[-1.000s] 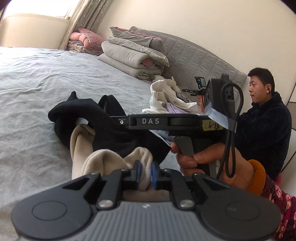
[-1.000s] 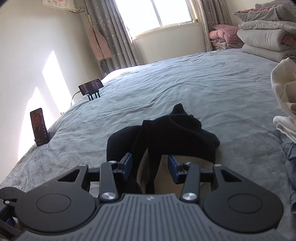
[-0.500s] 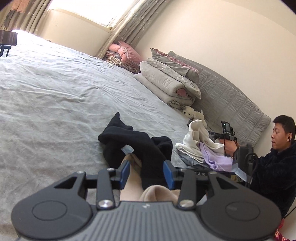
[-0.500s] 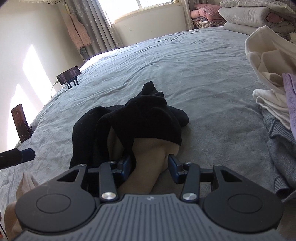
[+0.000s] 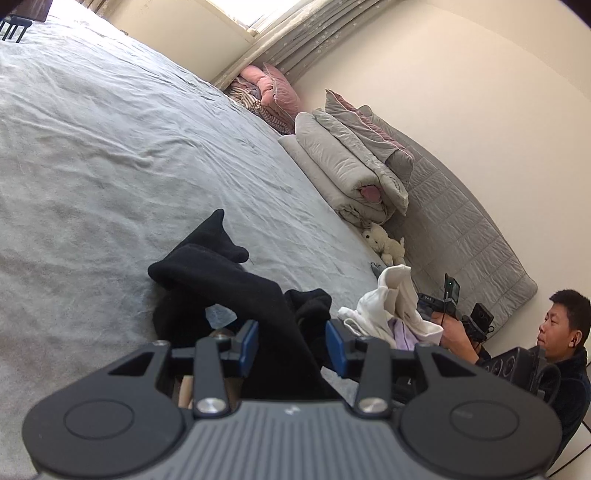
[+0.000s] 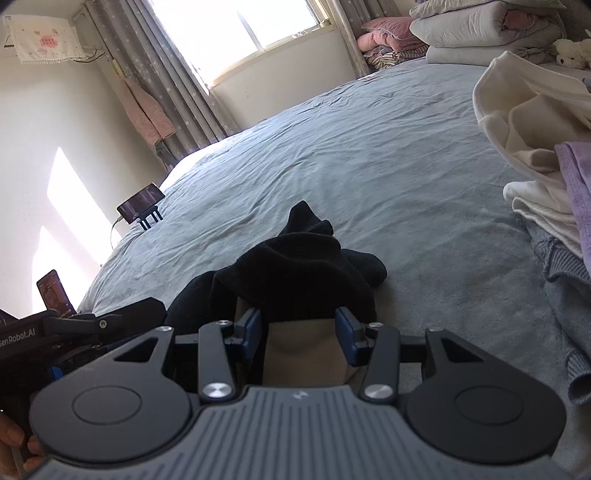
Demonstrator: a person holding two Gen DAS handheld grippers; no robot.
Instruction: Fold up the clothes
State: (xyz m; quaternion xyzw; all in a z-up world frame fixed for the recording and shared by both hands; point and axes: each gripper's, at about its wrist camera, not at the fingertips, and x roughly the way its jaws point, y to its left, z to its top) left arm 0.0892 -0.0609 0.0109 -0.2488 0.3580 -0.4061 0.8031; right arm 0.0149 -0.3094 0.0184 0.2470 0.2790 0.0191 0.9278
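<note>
— Garment position?
— The black garment (image 6: 295, 273) with tan lining lies bunched on the grey bed (image 6: 388, 177), long axis running away from both cameras, one tip pointing toward the window (image 6: 240, 26).
— Grippers?
— Left gripper (image 5: 291, 345): jaws apart, cloth between, unpinched. Right gripper (image 6: 298, 334): jaws opening, cloth between (no pad contact evident).
— Surroundings?
— Folded quilts (image 5: 351, 166) at the headboard, a clothes pile (image 6: 535, 155) rightward.
</note>
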